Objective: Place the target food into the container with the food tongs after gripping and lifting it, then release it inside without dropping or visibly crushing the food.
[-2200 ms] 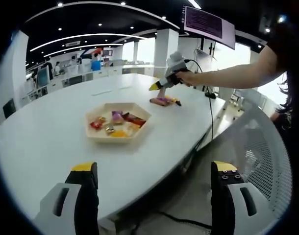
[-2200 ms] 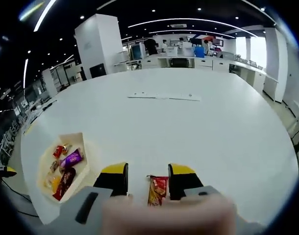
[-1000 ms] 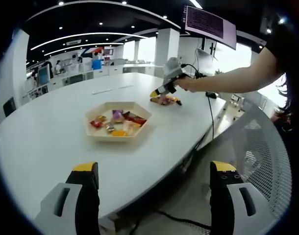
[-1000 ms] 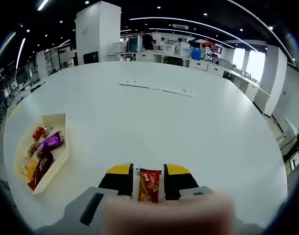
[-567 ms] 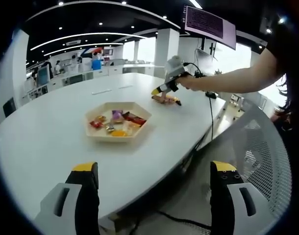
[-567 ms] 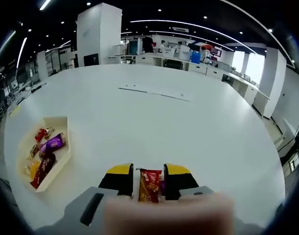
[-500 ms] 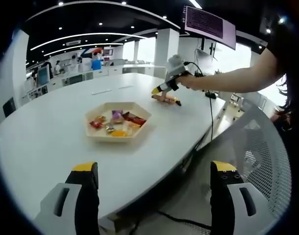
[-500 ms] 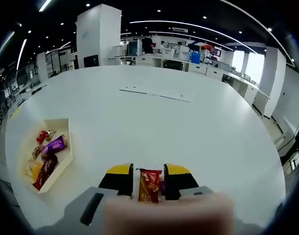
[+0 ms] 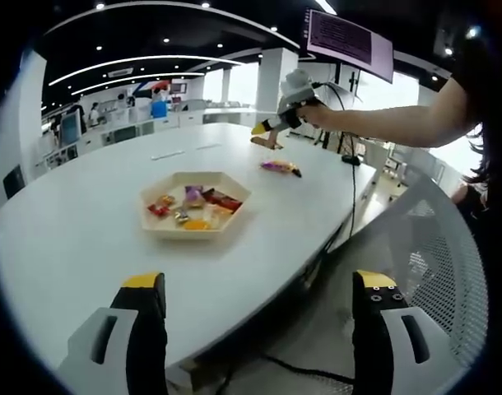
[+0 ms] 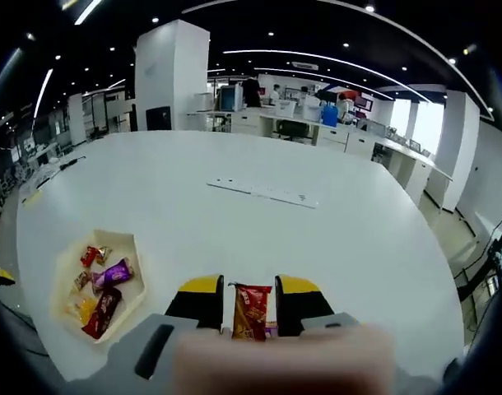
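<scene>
Snack lifted clear of the table.
Right gripper, jaws clamping the snack, has risen; tray next. Left gripper idles, jaws apart.

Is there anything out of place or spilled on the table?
One snack packet lies loose on the white table, outside the hexagonal tray. Nothing looks spilled or damaged. The right gripper holds a red snack packet uncrushed.

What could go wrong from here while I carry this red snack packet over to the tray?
The right tongs pinch the red snack packet by a narrow section, so it might slip out in transit. The hexagonal tray already holds several wrapped snacks, so the packet could land on them and slide over the low rim. Squeezing harder may crush it.
</scene>
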